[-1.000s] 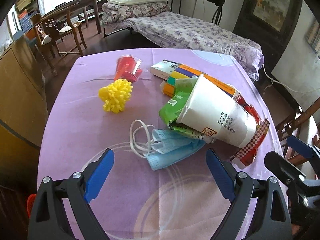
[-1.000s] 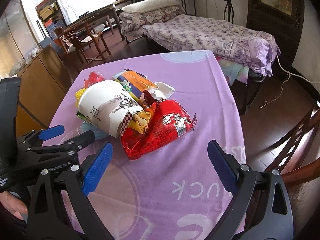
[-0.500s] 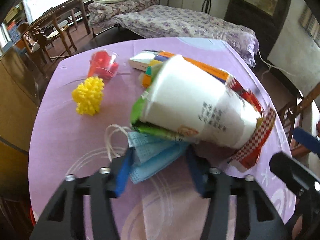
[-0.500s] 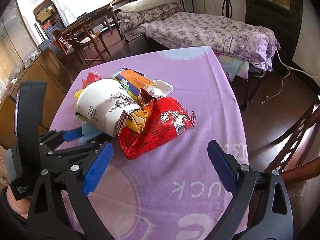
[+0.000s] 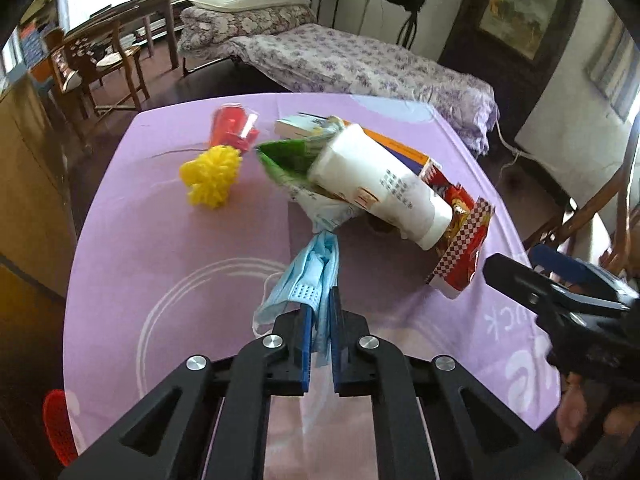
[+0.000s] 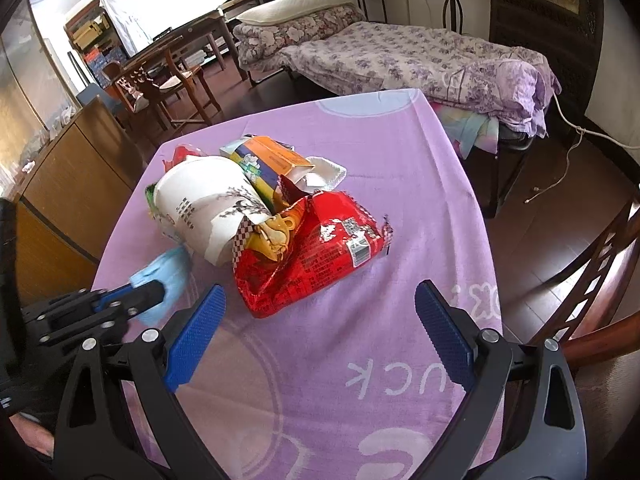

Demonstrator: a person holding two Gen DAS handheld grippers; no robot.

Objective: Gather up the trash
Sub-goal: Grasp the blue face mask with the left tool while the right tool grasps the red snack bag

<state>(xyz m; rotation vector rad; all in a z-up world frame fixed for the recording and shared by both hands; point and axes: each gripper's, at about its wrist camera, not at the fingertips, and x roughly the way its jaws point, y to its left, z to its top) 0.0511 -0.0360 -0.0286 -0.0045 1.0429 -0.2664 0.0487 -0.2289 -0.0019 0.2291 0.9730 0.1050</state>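
Note:
A crumpled light-blue face mask [image 5: 316, 268] hangs between my left gripper's [image 5: 322, 300] blue pads, which are shut on it near the front of the purple table [image 5: 160, 260]. In the right wrist view the same mask [image 6: 168, 276] sticks out of the left gripper [image 6: 148, 294]. Behind it lies a pile: a white paper cup [image 5: 380, 184] on its side, a green wrapper [image 5: 288, 156], a red snack bag [image 6: 316, 248] and an orange box [image 6: 272, 156]. My right gripper [image 6: 320, 316] stands open just in front of the red bag, holding nothing.
A yellow spiky ball [image 5: 210, 178] and a tipped red plastic cup [image 5: 234, 128] lie at the table's back left. A red mesh basket [image 5: 58, 428] shows low at the left. A wooden cabinet [image 6: 68, 168] stands left, a chair [image 6: 600, 264] right, a bed [image 6: 400, 52] behind.
My left gripper went forward, shut on the blue mask and drew it back out from under the cup pile. The cup and wrappers shifted. The right gripper stayed open and still.

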